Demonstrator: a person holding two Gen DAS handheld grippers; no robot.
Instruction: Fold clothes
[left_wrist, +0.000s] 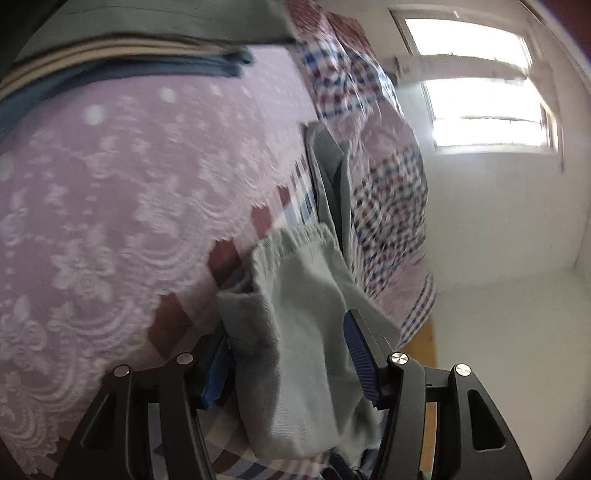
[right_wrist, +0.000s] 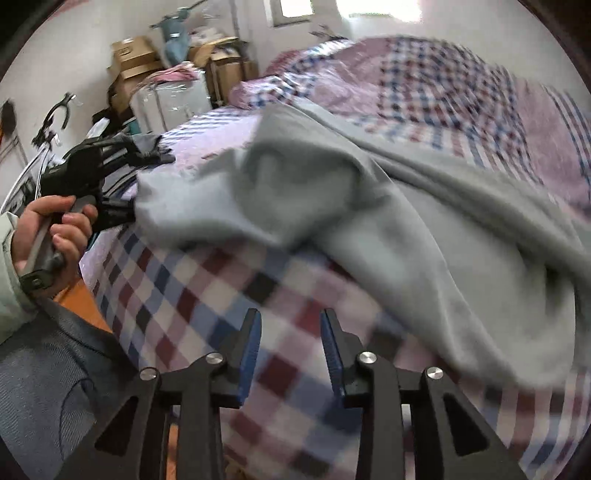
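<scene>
A light grey garment with an elastic waistband (left_wrist: 303, 321) hangs bunched between the fingers of my left gripper (left_wrist: 291, 354), which is shut on it. In the right wrist view the same grey garment (right_wrist: 388, 214) stretches across the checked bed cover (right_wrist: 207, 295), and my left gripper (right_wrist: 110, 210) holds its left end, lifted off the bed. My right gripper (right_wrist: 290, 354) is open and empty, low over the checked cover, short of the garment's near edge.
A pink lace spread (left_wrist: 122, 206) covers part of the bed, with folded clothes (left_wrist: 155, 55) stacked at its far end. Cardboard boxes (right_wrist: 136, 62) and clutter stand by the wall. A bright window (left_wrist: 480, 96) and orange floor (left_wrist: 421, 339) lie beside the bed.
</scene>
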